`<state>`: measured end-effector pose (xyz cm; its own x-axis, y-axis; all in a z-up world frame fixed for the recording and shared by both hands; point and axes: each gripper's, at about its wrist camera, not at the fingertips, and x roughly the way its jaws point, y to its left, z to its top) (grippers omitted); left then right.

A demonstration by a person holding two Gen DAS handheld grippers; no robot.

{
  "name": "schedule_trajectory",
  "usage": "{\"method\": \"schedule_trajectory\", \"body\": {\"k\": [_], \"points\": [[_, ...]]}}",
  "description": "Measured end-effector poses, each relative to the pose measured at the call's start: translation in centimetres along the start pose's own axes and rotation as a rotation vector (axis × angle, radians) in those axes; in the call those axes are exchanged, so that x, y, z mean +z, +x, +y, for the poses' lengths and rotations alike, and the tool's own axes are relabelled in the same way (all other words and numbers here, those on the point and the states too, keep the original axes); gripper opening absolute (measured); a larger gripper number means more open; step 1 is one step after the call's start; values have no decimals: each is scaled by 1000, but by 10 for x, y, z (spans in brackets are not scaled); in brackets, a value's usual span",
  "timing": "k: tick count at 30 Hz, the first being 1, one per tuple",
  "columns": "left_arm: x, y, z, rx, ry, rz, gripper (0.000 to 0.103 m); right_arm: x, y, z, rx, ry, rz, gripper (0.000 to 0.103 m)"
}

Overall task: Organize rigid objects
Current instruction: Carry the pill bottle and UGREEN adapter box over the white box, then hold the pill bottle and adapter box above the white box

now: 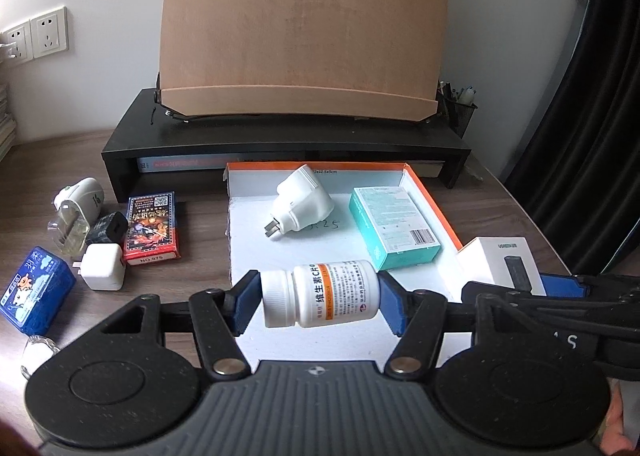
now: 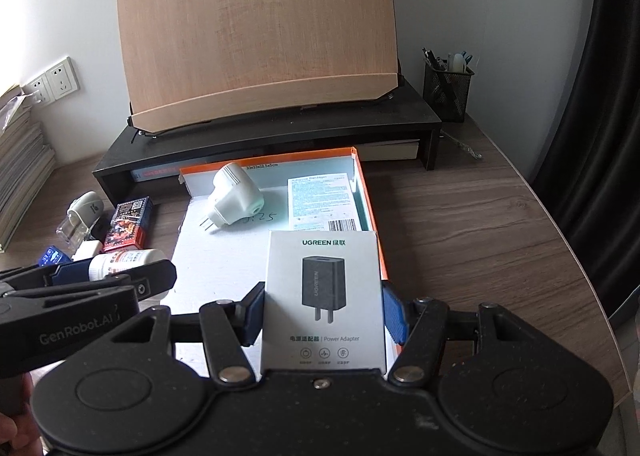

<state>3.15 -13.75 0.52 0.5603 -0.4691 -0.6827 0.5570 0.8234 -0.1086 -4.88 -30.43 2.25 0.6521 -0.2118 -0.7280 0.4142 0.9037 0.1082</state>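
Delivery was the step in hand: both tongs carried a load above the orange-rimmed tray (image 1: 434, 197). Left gripper (image 1: 318, 298) pinched a white pill bottle (image 1: 320, 294) end to end, cap against one blue pad and base against the other, so the bottle lay sideways between the jaws, over the tray's near part. Right gripper (image 2: 323, 310) pinched a white power adapter box (image 2: 323, 296) by its two long edges, face up, over the tray's near right corner and straddling the orange rim. Ahead of the left tongs, deeper in the tray, lay a white plug adapter (image 1: 302, 201), and ahead and to their right a teal carton (image 1: 394, 225) lay flat against the right wall. Off to the left of the left tongs, outside the tray on the wooden desk (image 2: 480, 223), waited a card deck (image 1: 152, 230), a small white charger (image 1: 102, 266) and a blue tin (image 1: 34, 290). Judging by this, the sorting was partway along. Next would likely come lowering each load onto bare white floor and spreading the jaws; the bottle might roll once freed, and the box seemed to need shifting leftward to clear the rim first.
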Motion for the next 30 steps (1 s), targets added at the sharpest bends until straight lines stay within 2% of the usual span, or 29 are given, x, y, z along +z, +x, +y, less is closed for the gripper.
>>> {"method": "schedule_trajectory", "body": {"k": [30], "points": [[-5,10,-3,44,-35,25,63,2,18,0,43,-35,27,71]]}}
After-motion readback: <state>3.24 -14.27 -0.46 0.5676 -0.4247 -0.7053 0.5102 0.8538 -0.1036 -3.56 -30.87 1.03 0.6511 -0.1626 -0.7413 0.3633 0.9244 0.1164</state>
